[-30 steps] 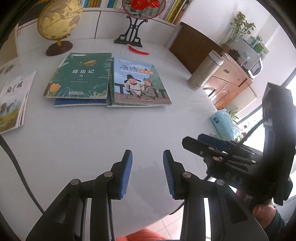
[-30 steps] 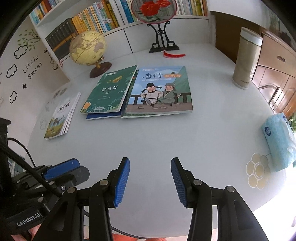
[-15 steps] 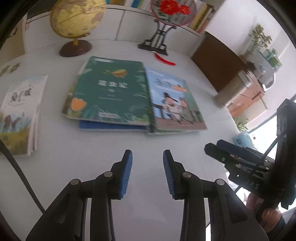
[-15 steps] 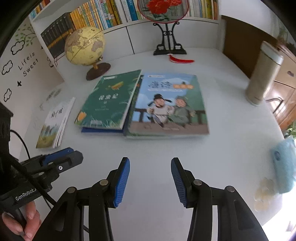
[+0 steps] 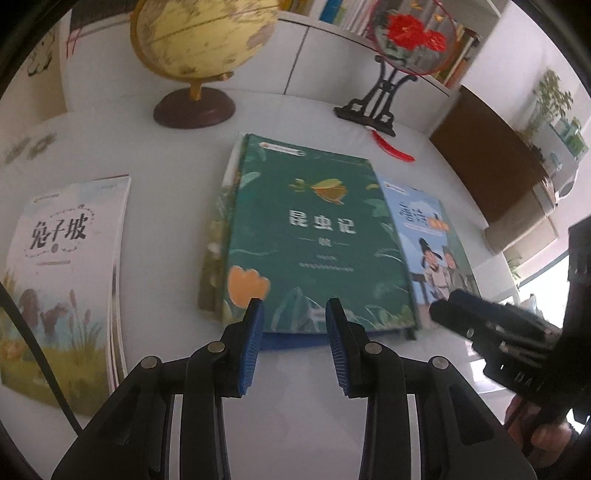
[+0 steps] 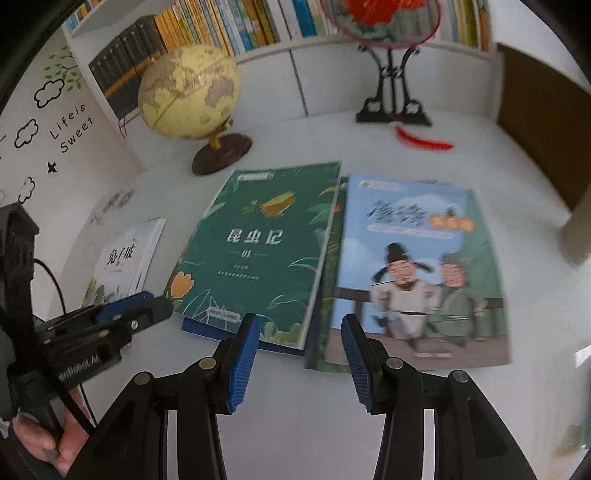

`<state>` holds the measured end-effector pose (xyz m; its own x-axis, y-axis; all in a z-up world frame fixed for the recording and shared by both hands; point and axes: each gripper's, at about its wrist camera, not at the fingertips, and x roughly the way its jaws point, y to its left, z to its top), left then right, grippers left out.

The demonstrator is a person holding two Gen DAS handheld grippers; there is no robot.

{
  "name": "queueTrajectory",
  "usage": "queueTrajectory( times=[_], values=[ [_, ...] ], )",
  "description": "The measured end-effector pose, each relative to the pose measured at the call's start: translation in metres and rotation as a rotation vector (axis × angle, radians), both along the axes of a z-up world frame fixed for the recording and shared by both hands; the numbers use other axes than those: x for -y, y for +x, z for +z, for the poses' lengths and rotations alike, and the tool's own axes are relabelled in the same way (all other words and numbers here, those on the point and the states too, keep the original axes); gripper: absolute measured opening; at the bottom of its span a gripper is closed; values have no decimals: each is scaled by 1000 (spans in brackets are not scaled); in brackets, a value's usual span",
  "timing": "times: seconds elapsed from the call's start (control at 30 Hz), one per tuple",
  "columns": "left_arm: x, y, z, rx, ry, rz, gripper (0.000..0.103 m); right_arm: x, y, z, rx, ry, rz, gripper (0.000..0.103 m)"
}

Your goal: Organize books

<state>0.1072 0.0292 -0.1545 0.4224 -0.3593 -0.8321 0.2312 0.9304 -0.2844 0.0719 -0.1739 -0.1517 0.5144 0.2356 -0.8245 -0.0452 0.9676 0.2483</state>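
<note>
A white table (image 6: 480, 140) is carrying everything here, with a bookshelf (image 6: 229, 26) standing behind it. A globe (image 6: 188, 92) and a red fan on a black stand (image 6: 391, 107) are sitting along the table's far edge.

The books are lying flat in the middle of the table. A green book (image 5: 314, 236) is resting on top of a blue book (image 5: 291, 339), whose near edge is peeking out below it. A picture book with two figures (image 6: 417, 273) is lying just beside the green one, with a further green cover showing under its left edge. A white book (image 5: 62, 266) is lying apart, to the left.

The left gripper (image 5: 293, 314) is hovering at the near edge of the green book, jaws partly apart and holding nothing. The right gripper (image 6: 297, 332) is hanging over the seam between the green book and the picture book, jaws likewise partly apart and empty.

To do this step well, I judge each gripper should be coming in low at a book's near edge, one finger sliding under the cover and one over it, taking a single book rather than the pair. Squaring the edges together before lifting would be keeping the pile from fanning out.
</note>
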Motion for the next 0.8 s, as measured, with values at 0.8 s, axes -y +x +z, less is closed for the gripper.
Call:
queueTrajectory(
  times=[0.8],
  values=[
    [-28, 33, -29, -67, -91, 56, 32, -5, 39, -36, -65, 71, -27, 36]
  ],
)
